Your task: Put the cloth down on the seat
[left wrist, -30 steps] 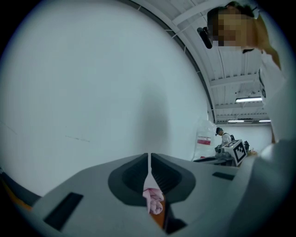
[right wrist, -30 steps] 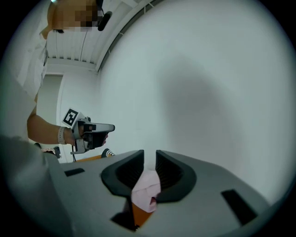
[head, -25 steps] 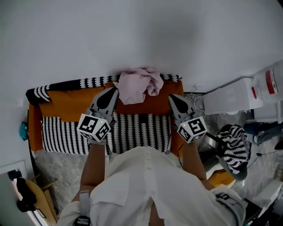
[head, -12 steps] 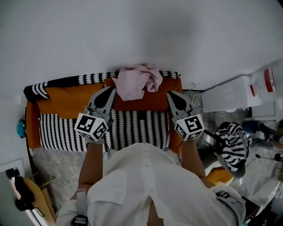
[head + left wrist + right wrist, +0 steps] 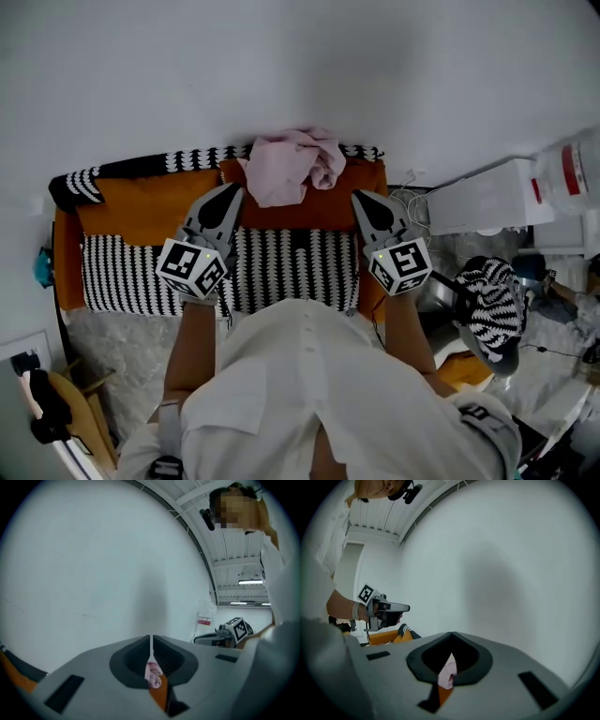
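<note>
A crumpled pink cloth (image 5: pixel 291 164) lies on top of the orange backrest (image 5: pixel 150 206) of the seat, against the wall. The seat's base carries a black-and-white striped cover (image 5: pixel 281 272). My left gripper (image 5: pixel 236 190) points at the cloth's lower left edge, jaws shut and empty. My right gripper (image 5: pixel 359 197) is off to the cloth's right, apart from it, also shut and empty. In the left gripper view the jaws (image 5: pixel 151 641) meet, with the pink cloth (image 5: pixel 153 674) showing behind them. The right gripper view shows its shut jaws (image 5: pixel 453 637) and a bit of the cloth (image 5: pixel 449 670) beyond.
A white wall (image 5: pixel 281 66) rises right behind the backrest. A white box (image 5: pixel 483 202) with cables stands to the seat's right, and a striped bundle (image 5: pixel 492 309) lies below it. A teal item (image 5: pixel 45 267) and a black object (image 5: pixel 42 412) are at the left.
The whole view has shifted slightly. Both grippers stay shut, and they keep nearly the same places beside the pink cloth.
</note>
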Demonstrator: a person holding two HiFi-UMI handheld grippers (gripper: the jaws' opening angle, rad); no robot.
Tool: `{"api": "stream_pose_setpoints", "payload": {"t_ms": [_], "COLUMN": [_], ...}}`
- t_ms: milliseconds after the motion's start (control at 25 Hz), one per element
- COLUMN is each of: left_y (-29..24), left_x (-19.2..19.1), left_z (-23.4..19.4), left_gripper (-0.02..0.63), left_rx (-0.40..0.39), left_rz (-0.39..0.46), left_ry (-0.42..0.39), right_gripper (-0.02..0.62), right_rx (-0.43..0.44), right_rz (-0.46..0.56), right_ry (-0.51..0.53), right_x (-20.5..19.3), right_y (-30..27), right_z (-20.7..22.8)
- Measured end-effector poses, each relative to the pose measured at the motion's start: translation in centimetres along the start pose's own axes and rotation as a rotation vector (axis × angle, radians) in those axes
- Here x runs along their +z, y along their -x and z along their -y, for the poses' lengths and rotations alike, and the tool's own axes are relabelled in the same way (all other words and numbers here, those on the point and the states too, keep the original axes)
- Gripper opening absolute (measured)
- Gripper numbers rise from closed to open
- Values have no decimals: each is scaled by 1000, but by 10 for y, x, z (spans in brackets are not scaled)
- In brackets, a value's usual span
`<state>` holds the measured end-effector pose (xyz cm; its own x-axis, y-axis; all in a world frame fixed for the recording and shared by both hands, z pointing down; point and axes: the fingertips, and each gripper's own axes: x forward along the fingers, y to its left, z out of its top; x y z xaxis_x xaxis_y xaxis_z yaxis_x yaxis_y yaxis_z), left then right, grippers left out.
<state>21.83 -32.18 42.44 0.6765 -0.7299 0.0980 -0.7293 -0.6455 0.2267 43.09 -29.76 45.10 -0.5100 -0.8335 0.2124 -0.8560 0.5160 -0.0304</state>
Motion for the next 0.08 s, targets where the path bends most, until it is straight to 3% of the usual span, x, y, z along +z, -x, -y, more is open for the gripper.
{"api": "stream_pose_setpoints", "payload": {"t_ms": [80], "left_y": [0], "left_x": [-2], "left_z": [0], "left_gripper": [32], "left_rx": [-2], "left_rz": [-5], "left_ry": [2], "right_gripper": [9], "right_rx": [0], "right_rz": [-6], "right_ry": [-2], "right_x": [-2], "right_y": [0], "right_z": [0]}}
